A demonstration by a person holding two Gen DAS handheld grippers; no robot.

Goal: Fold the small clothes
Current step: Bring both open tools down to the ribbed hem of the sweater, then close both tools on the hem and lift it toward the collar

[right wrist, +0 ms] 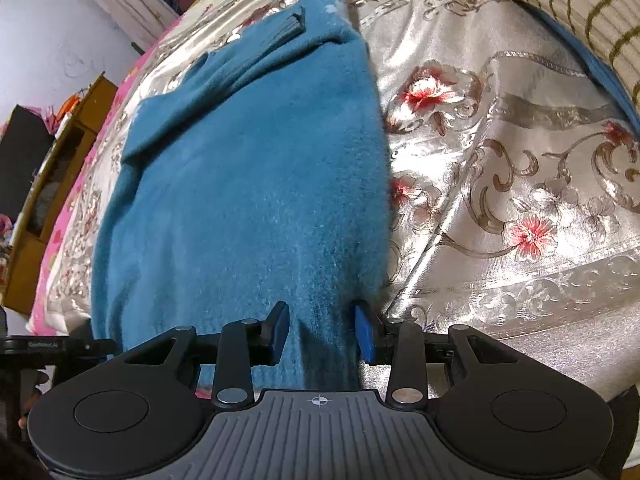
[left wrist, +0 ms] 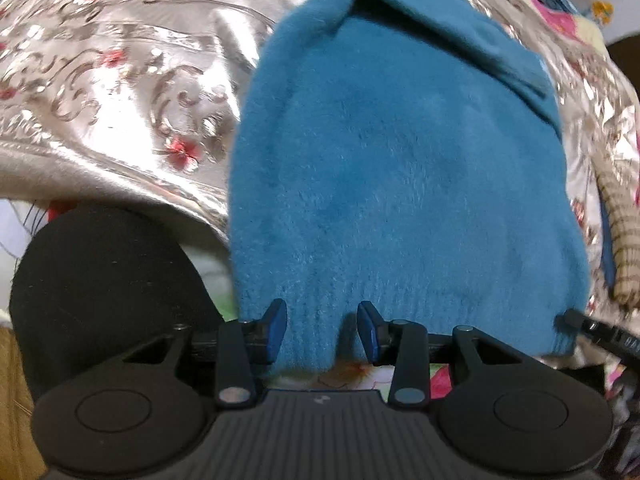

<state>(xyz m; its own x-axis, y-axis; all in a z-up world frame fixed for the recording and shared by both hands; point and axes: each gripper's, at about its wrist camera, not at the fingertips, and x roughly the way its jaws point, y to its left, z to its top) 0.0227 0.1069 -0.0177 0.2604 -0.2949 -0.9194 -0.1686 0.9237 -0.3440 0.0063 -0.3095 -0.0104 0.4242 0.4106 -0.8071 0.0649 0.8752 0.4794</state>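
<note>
Surface: bed covered by a shiny silver satin bedspread (right wrist: 520, 152) with grey scrollwork and red-pink flowers, creased in long folds; it also fills the upper left of the left wrist view (left wrist: 120, 80).

Task item: fuzzy teal-blue knitted sweater (left wrist: 400, 168) lying flat on the bedspread, ribbed hem toward both cameras. One sleeve is folded diagonally across the upper body; its ribbed cuff shows in the right wrist view (right wrist: 240, 168), near the far end of the garment.

Other items: black rounded fabric object (left wrist: 104, 276) at the lower left of the left wrist view, beside the sweater's hem corner; what it is cannot be told. Beige ribbed knit with dark stripes (right wrist: 568, 12) lies at the far right on the bedspread, apart from the sweater. Wooden cabinet (right wrist: 52, 184) stands beyond the bed's left edge, against a pale wall.

Left claw (left wrist: 322, 332): blue pads partly open, a fold of the ribbed hem between them; whether they pinch it cannot be told.

Right claw (right wrist: 322, 332): same narrow-to-medium gap, straddling the hem near the sweater's right edge; contact with the pads is unclear, grip cannot be confirmed.
</note>
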